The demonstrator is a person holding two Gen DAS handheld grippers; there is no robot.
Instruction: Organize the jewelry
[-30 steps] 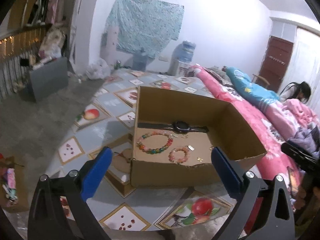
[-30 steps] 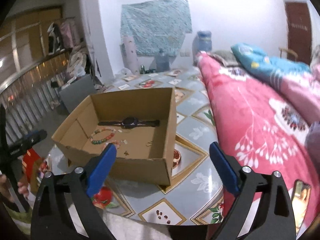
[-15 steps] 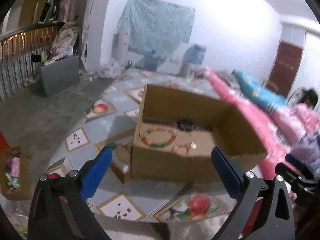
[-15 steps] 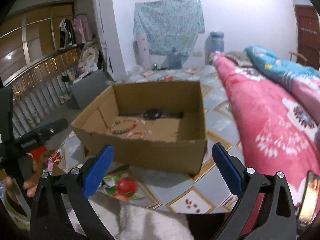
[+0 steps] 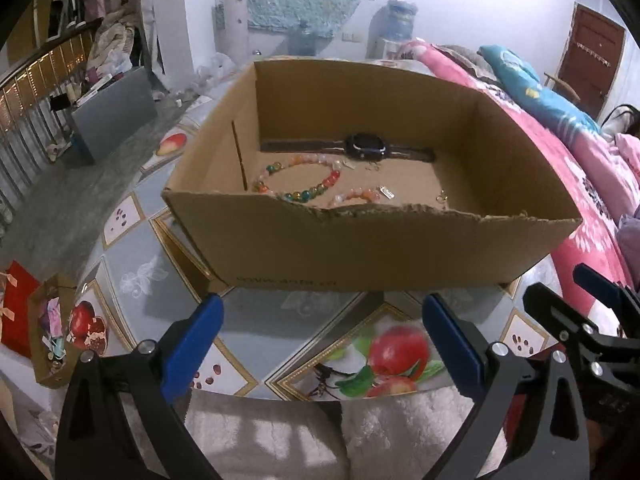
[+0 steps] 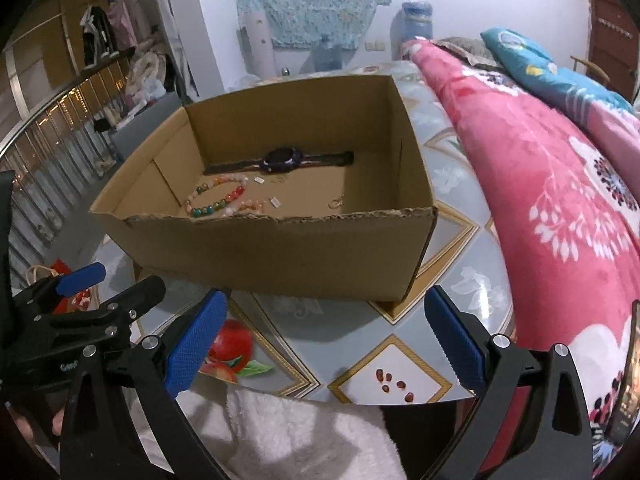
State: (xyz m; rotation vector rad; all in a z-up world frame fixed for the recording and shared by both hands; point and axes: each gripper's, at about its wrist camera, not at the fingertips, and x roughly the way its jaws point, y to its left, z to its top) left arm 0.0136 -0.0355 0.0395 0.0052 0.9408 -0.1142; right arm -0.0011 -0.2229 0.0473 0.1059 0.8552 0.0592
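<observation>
An open cardboard box [image 5: 360, 248] [image 6: 280, 248] stands on a round table with a fruit-print cloth [image 5: 132, 284] [image 6: 460, 280]. Inside lie a dark watch [image 5: 366, 147] [image 6: 282, 159], a multicoloured bead bracelet [image 5: 298, 194] [image 6: 216, 202], a smaller pink bead bracelet [image 5: 354, 197] [image 6: 250, 207], small silver tags [image 5: 387, 192] [image 6: 275, 201] and a gold ring [image 5: 441, 198] [image 6: 336, 203]. My left gripper [image 5: 320, 338] is open near the table's front edge, short of the box, holding nothing. My right gripper [image 6: 326, 334] is open too, empty, beside it.
A pink floral blanket [image 6: 560, 184] on a bed borders the table's right side. A grey cabinet [image 5: 114, 114] and a railing [image 5: 28, 120] stand to the left. A small box of items [image 5: 52, 340] and a red bag [image 5: 16, 308] sit low at the left. White fleece [image 6: 304, 436] lies below the grippers.
Both grippers have dropped and pulled back toward the table's near edge; the box now looms larger and is seen from a lower angle. Both stay open and empty.
</observation>
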